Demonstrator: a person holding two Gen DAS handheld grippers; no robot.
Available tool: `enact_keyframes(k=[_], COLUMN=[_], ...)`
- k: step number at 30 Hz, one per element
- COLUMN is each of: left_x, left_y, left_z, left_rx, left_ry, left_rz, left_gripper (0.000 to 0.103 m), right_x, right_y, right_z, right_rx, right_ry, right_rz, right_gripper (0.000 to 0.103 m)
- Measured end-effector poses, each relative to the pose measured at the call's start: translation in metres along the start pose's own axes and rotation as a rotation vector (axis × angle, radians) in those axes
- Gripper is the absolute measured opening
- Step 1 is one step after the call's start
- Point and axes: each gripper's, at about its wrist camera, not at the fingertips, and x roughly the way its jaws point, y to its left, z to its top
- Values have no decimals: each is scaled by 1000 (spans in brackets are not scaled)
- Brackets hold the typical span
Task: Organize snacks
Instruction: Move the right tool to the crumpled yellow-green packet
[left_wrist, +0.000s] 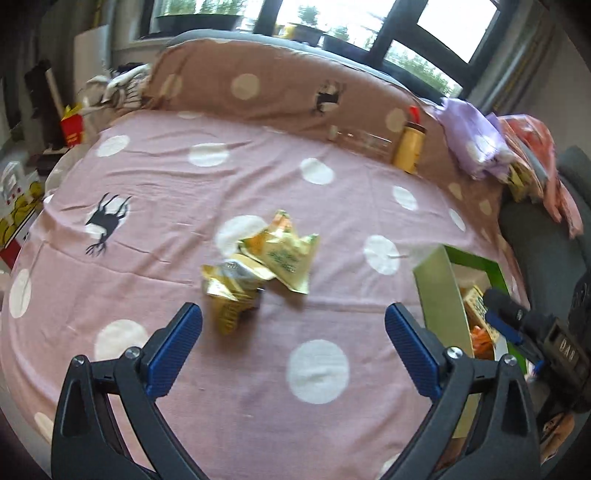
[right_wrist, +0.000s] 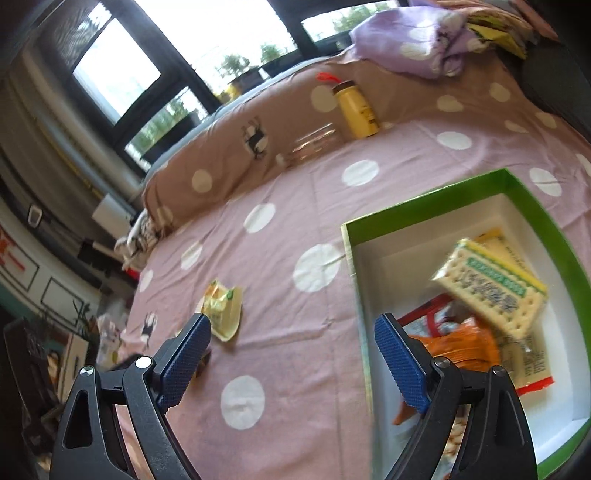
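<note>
Pink polka-dot sheet (left_wrist: 236, 173) spread wide under both cameras. Left gripper (left_wrist: 293, 325) hanging over it, blue pads spread far apart, nothing between them. Just beyond the left pad, a small heap of gold snack packets (left_wrist: 258, 269) lying loose on the sheet, crumpled, overlapping, one with an orange-and-green print on top. Same heap seen from the right wrist view as a yellow-green packet (right_wrist: 223, 308) near the left blue pad there.

Right gripper (right_wrist: 291, 339) likewise released, pads parted, empty, poised across the near-left wall of the green box (right_wrist: 436, 195). Box open, white inside, sitting on the sheet to the right of the loose packets and well apart from them. Inside the box: a cracker pack with a green label (right_wrist: 491, 288) tilted on top, blurred; an orange packet (right_wrist: 461, 347) beneath it; a red-edged wrapper (right_wrist: 532, 380) under those. From the left wrist view, box (left_wrist: 439, 295) visible at the right edge, with the other gripper's dark body (left_wrist: 546, 332) above it.

Farther back, against the brown dotted bolster (left_wrist: 280, 85): a yellow jar with a dark lid (left_wrist: 408, 147), upright, and a clear jar (right_wrist: 314, 146) on its side just beside it. Lilac cloth bundle (right_wrist: 417, 40) heaped past the jar. Window (left_wrist: 332, 22) bright behind.
</note>
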Motion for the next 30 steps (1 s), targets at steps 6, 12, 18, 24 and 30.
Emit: enact_keyframes(k=[6, 12, 18, 24, 30], left_x=[-7, 0, -2, 1, 3], left_y=[49, 66, 77, 98, 101], left_z=[8, 12, 16, 18, 20], left_rx=[-128, -179, -203, -263, -274], left_ry=[-16, 16, 15, 35, 47], left_rz=[76, 104, 75, 72, 54], left_gripper=[100, 100, 100, 100, 100], right_x=[35, 88, 153, 198, 212], right_y=[32, 68, 107, 119, 110], right_z=[-8, 0, 10, 7, 3], right_rx=[-63, -29, -18, -57, -51], right_ry=[100, 206, 247, 272, 221], right_rz=[-40, -49, -80, -141, -208], right_gripper=[90, 90, 90, 90, 71])
